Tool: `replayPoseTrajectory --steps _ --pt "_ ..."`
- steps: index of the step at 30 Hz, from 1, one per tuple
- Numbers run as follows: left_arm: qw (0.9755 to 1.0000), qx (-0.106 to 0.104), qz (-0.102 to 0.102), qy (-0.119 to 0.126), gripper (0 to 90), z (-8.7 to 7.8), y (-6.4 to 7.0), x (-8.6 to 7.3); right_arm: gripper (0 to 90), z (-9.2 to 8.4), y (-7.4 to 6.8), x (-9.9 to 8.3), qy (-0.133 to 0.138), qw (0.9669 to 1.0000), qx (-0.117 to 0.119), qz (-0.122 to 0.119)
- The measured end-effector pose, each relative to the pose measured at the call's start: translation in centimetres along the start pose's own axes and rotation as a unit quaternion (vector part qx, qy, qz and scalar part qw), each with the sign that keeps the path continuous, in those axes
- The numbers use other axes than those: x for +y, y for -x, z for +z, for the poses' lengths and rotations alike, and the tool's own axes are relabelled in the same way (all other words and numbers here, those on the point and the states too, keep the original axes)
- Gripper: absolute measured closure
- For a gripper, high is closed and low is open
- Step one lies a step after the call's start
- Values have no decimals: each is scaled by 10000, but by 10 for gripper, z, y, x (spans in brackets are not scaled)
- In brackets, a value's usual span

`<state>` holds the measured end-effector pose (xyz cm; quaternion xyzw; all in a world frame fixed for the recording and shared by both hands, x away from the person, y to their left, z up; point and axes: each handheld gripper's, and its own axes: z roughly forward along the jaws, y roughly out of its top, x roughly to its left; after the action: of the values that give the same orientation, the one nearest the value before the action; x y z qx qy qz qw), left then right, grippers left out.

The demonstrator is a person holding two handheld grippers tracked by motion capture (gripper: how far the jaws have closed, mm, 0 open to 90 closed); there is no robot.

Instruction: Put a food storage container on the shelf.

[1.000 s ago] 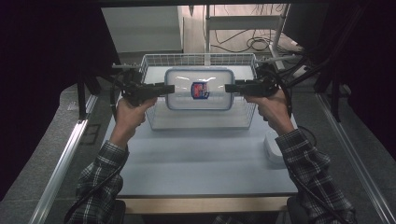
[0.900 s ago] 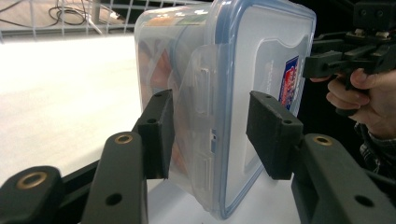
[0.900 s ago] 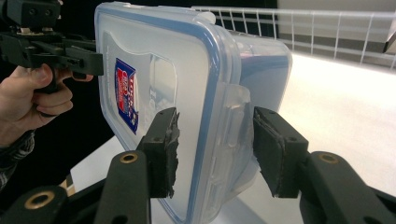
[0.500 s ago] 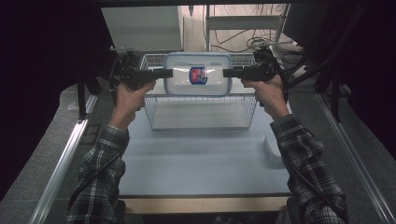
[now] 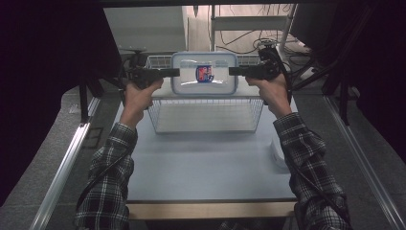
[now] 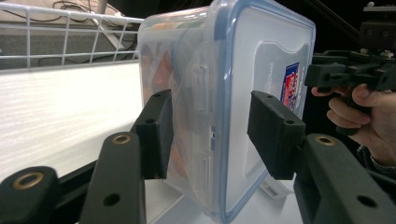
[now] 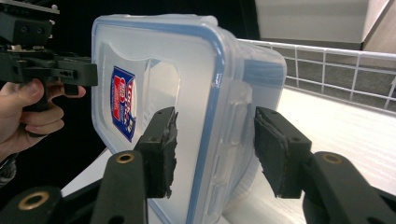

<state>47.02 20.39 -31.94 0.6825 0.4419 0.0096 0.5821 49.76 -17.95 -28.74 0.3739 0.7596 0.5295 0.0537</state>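
- Jaws of left gripper (image 5: pixel 176 72) and right gripper (image 5: pixel 232 72): both clamped on the box (image 5: pixel 205 73), at its 9 and 3 o'clock ends.
- Box: held up above the far rim of the wire basket (image 5: pixel 206 115), at 12 o'clock on the table (image 5: pixel 201 163).
- Handling: stiff, smooth plastic, probably slippery; grip the short ends, across the lid rim.
- Contents: orange blur through the wall, can't identify.

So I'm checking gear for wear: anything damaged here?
Yes: in the right gripper view, the right claw has a torn, ragged pad against the lid of the container. The other pad looks intact.

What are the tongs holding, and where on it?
Both hold the lidded box: left tongs clamp its left end, right tongs its right end, each across lid and base.
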Motion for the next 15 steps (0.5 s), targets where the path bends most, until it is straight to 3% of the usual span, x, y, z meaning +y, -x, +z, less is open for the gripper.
replayPoseTrajectory --steps 6,15 --pt "9999 -68 -48 72 506 3 -7 1 474 2 -6 -1 -48 9996 -197 -184" --pt "10000 -75 -42 33 507 5 -8 3 451 3 -3 -5 -6 9997 -165 -199"
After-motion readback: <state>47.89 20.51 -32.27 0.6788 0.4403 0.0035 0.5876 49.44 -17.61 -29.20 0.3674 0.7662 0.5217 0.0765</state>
